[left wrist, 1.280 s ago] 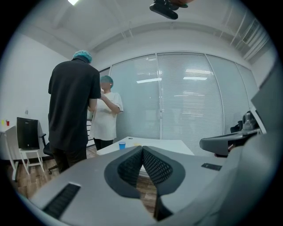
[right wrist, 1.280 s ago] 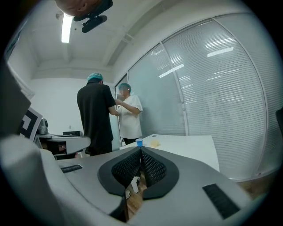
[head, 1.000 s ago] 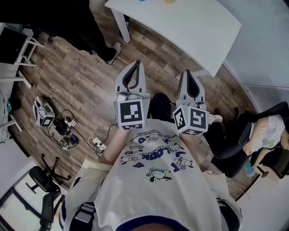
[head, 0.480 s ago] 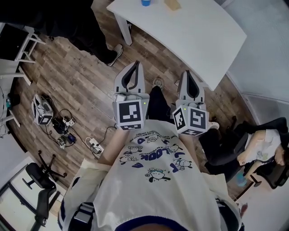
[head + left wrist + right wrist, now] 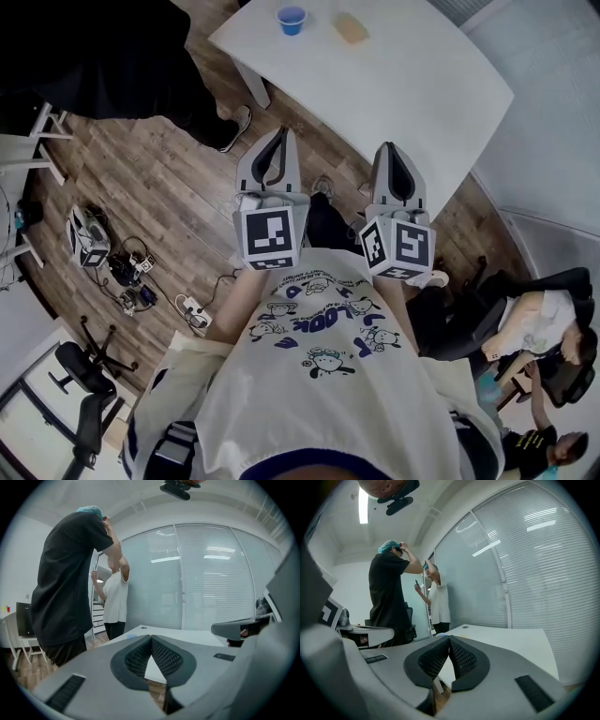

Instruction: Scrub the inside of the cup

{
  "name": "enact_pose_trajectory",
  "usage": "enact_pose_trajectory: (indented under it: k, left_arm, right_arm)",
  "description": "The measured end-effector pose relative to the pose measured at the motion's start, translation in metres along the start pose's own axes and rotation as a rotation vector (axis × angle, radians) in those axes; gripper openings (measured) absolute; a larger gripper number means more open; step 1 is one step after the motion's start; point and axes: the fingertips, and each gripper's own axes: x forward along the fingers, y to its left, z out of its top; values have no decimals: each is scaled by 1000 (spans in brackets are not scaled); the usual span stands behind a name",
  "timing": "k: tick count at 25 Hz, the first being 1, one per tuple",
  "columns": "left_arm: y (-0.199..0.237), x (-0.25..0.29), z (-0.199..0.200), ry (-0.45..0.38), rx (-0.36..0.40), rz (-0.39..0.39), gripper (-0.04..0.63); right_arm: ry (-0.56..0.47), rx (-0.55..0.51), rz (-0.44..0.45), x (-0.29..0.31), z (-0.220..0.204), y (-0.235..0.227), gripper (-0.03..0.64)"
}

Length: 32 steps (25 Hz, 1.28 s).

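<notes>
Grippers are hovering side by side over the brown wood-plank floor (image 5: 178, 178), near the edge of the white rectangular table (image 5: 422, 84): the grey left gripper (image 5: 284, 133) and grey right gripper (image 5: 390, 148) are both clenching their jaws tip to tip on nothing. The small blue plastic cup (image 5: 292, 19) is standing upright at the table's far end, a tan rectangular sponge (image 5: 351, 27) lying near it, both well apart from the grippers

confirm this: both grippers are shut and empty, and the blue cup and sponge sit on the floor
Not quite. The cup and sponge sit on the white table, not on the floor, as the head view shows. The rest holds: the left gripper and right gripper are both shut and empty.
</notes>
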Motion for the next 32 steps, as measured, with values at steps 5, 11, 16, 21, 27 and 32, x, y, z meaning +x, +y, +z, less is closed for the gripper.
enact_pose_trajectory:
  k: [5,11,16,21,27,32]
  left_arm:
    - [1,30,11,1,-3,29,31]
    - [-3,66,19,8,3,47,31]
    - [-6,94,21,9,8,60,31]
    - [-7,113,23,14,6,76,31]
    - [2,125,18,40,3,97,31]
    - [7,122,13,55,-1,100,31]
  right_arm:
    - [2,1,29,30,11,-13,6]
    - [5,2,53,65,19,-34,6]
    - [7,11,72,94,20,-51,6]
    - [16,17,91,113,21,-60,6]
    - [44,28,108,132,14,-63,6]
    - [59,37,98,134,9,-63,6]
